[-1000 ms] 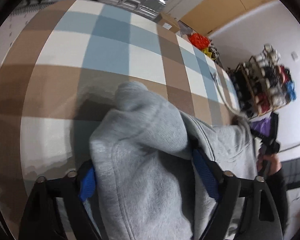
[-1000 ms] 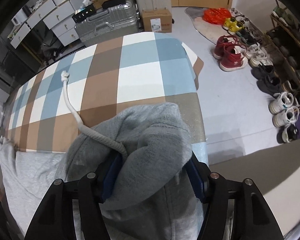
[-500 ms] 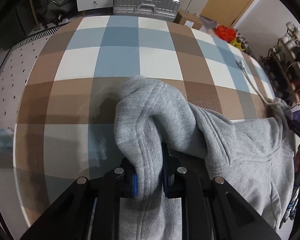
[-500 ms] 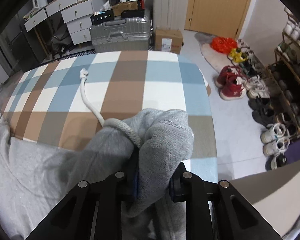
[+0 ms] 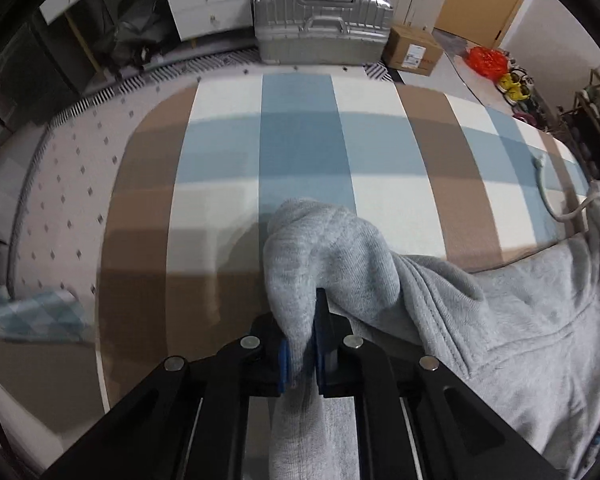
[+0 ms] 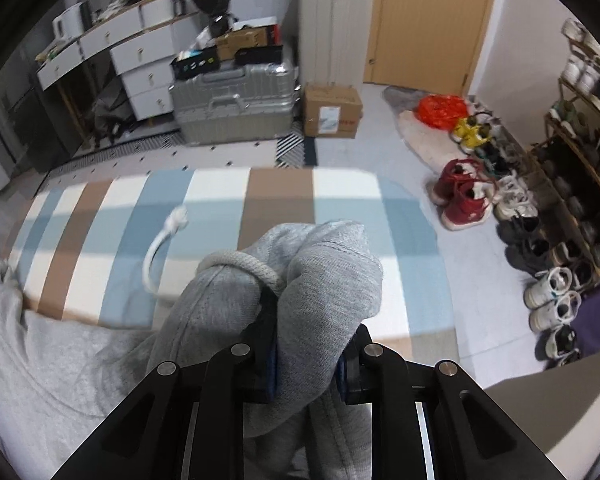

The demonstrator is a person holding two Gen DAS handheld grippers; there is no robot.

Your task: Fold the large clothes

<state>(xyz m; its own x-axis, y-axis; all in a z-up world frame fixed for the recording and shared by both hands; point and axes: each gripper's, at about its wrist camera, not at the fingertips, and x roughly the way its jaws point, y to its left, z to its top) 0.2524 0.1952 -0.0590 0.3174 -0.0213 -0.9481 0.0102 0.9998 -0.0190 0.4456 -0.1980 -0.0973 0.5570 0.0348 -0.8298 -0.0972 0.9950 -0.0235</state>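
- Left wrist view: my left gripper (image 5: 300, 354) has its fingers clamped narrow on a bunched fold of the grey hoodie (image 5: 512, 320). The rest of the garment trails right across the checked desk cover (image 5: 300, 152), its white drawcord (image 5: 548, 200) lying loose near the far edge.
- The pinch looks thin to me. If I pull hard, that fold could slide out, or only one layer may follow.
- Right wrist view: my right gripper (image 6: 306, 372) holds a thicker wad of hoodie (image 6: 328, 276), with the drawcord (image 6: 244, 262) looped over the bundle beside the fingers.
- I judge the cord could snag or drag. Uneven tension between my two hands would skew the fold, and the cloth near the desk's edge may slump off.
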